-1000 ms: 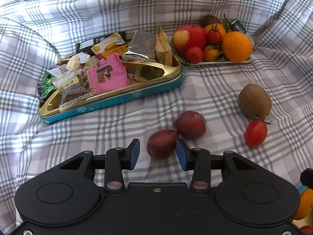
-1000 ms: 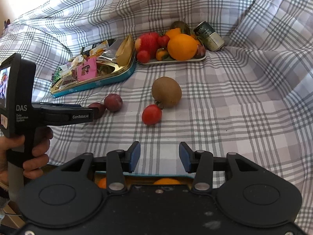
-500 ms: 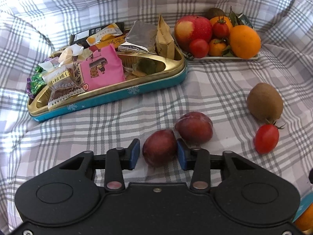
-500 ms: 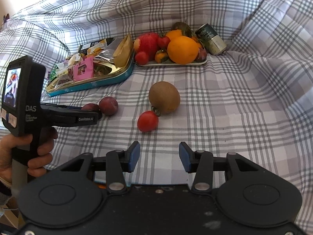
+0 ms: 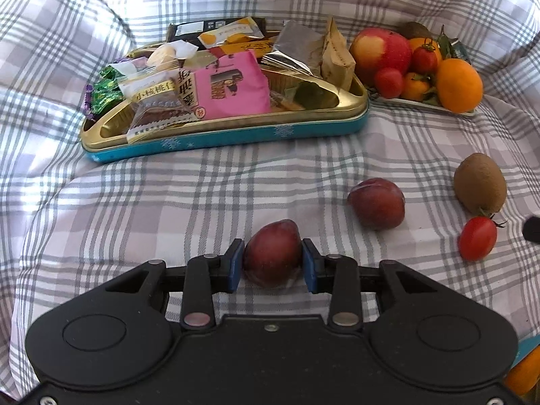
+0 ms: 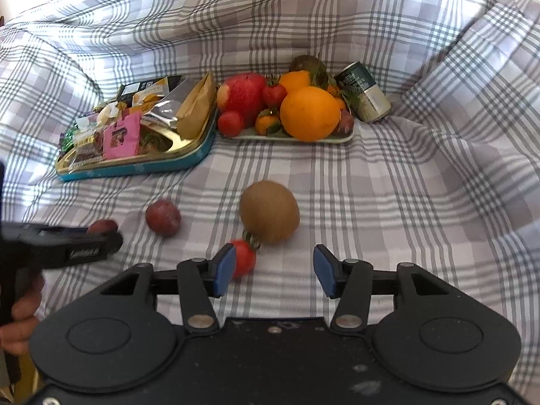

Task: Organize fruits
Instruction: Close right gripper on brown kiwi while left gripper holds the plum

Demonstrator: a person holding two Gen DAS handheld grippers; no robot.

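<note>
My left gripper [image 5: 272,263] is shut on a dark red plum [image 5: 272,251], its blue pads pressed to both sides. A second plum [image 5: 376,202], a brown kiwi [image 5: 479,182] and a cherry tomato [image 5: 477,238] lie on the checked cloth to the right. My right gripper [image 6: 274,270] is open, low over the cloth, with the cherry tomato [image 6: 243,258] beside its left pad and the kiwi [image 6: 269,211] just ahead. The white fruit tray [image 6: 347,136] at the back holds an apple, oranges and tomatoes.
A gold and teal tin [image 5: 229,133] full of snack packets sits at the back left, next to the fruit tray [image 5: 422,104]. A drink can [image 6: 364,91] lies behind the tray. Raised folds of cloth surround the area.
My left gripper closed onto the nearer plum and carried it left, away from the second plum. My right gripper moved forward and down toward the tomato and kiwi.
</note>
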